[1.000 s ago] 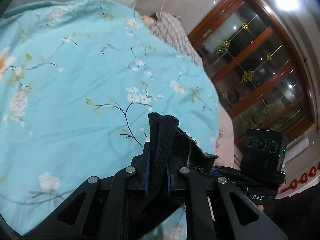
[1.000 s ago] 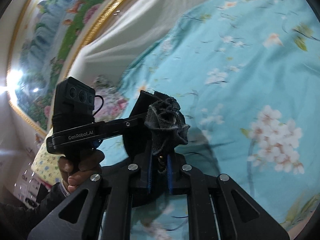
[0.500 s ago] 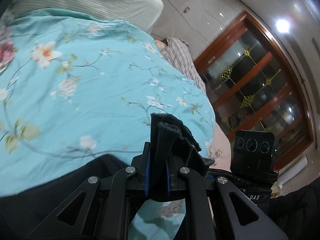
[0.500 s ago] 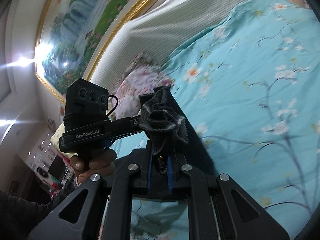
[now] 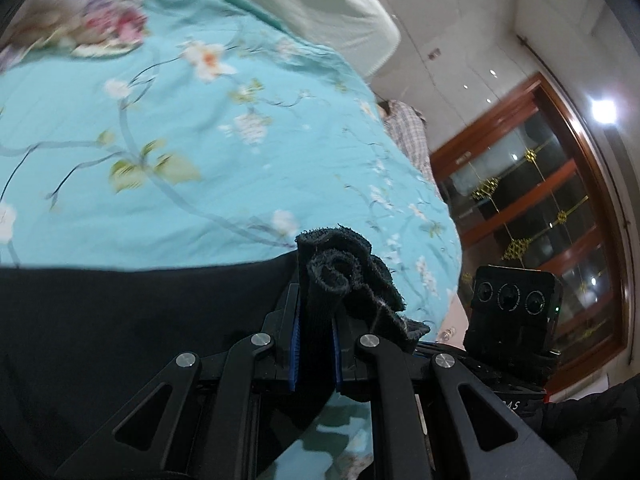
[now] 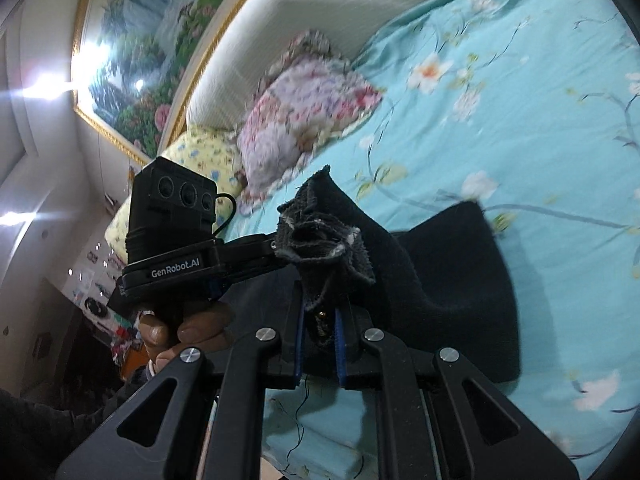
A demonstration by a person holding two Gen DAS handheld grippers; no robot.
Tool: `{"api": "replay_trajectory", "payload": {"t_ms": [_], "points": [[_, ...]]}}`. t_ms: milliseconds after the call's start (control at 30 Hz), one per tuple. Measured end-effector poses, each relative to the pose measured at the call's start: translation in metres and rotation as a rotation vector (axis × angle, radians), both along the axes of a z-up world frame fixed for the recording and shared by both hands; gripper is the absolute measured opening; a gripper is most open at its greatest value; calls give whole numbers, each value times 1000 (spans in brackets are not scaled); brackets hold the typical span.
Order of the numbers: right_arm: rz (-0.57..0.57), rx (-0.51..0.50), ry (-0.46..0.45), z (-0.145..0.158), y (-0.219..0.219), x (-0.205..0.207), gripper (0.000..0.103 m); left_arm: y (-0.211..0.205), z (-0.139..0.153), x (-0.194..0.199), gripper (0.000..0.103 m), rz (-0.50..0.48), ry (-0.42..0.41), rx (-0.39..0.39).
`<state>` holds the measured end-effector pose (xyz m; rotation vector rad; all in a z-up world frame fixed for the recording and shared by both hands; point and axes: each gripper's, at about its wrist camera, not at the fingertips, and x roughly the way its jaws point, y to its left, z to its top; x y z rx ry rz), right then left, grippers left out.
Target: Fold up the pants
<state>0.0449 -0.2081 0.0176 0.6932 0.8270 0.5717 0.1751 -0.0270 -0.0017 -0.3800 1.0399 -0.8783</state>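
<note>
The left hand-held gripper (image 5: 314, 344) is pinching a bunched edge of the black pants (image 5: 120, 340), and the right hand-held gripper (image 6: 320, 332) is pinching another bunched edge of the same pants (image 6: 460, 280). Both pairs of jaws are pressed together on the cloth. The two grippers are just beside each other, and a hand (image 6: 180, 328) holds the left one. The pants lie on the bed (image 5: 200, 160), on the light blue flowered cover; part of the cloth rises from the cover to the jaws, and the rest lies flat near the edge of the bed closest to the person. A flowered pillow (image 6: 304, 104) is near the headboard (image 6: 320, 12), well apart from the pants.

The step in hand seems to be carrying the held edge over the flat part to make a fold. To do it well, both grippers should travel together at the same height, so the edge stays straight. They should lower it evenly onto the flat layer, and open only when the cloth rests without wrinkles.
</note>
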Motion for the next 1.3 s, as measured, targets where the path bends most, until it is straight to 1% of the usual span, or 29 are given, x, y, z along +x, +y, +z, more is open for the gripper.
{"api": "replay_trajectory", "payload": {"t_ms": [200, 233, 500, 567, 600, 667, 700, 733, 767, 800, 900, 933, 967, 1067, 1100, 1200, 1267, 1300], "points": [[53, -42, 49, -17, 21, 10, 14, 18, -22, 1, 12, 44, 50, -5], [59, -48, 55, -19, 23, 11, 16, 21, -25, 1, 12, 51, 57, -7], [105, -102, 82, -26, 37, 14, 19, 43, -44, -3, 12, 120, 104, -33], [118, -104, 90, -29, 39, 14, 23, 49, -46, -4, 11, 141, 111, -35], [123, -106, 94, -30, 41, 14, 26, 51, -46, -5, 11, 150, 113, -35], [137, -120, 94, -30, 46, 13, 30, 57, -44, -9, 11, 177, 104, -29], [142, -131, 89, -29, 49, 12, 34, 59, -43, -10, 12, 189, 99, -21], [149, -139, 84, -28, 51, 11, 39, 62, -42, -13, 13, 206, 97, -8], [159, -146, 77, -27, 54, 10, 41, 65, -42, -15, 17, 220, 97, -1], [167, -150, 74, -26, 57, 9, 45, 68, -42, -18, 18, 238, 98, 3], [187, -164, 67, -24, 64, 6, 50, 81, -42, -26, 19, 277, 106, -1], [196, -173, 63, -22, 66, 6, 51, 85, -42, -29, 20, 293, 107, -4], [202, -178, 61, -22, 68, 5, 51, 91, -41, -34, 22, 316, 108, -6], [222, -178, 59, -17, 72, 4, 51, 106, -36, -45, 35, 386, 99, -5], [229, -177, 54, -14, 73, 4, 51, 110, -35, -48, 37, 403, 95, -1], [249, -187, 30, -5, 78, 3, 51, 123, -29, -63, 38, 470, 83, 16], [263, -192, 18, 0, 83, 3, 51, 135, -23, -74, 38, 534, 59, 38], [271, -195, 10, 3, 86, 4, 51, 139, -20, -79, 40, 557, 50, 49]]}}
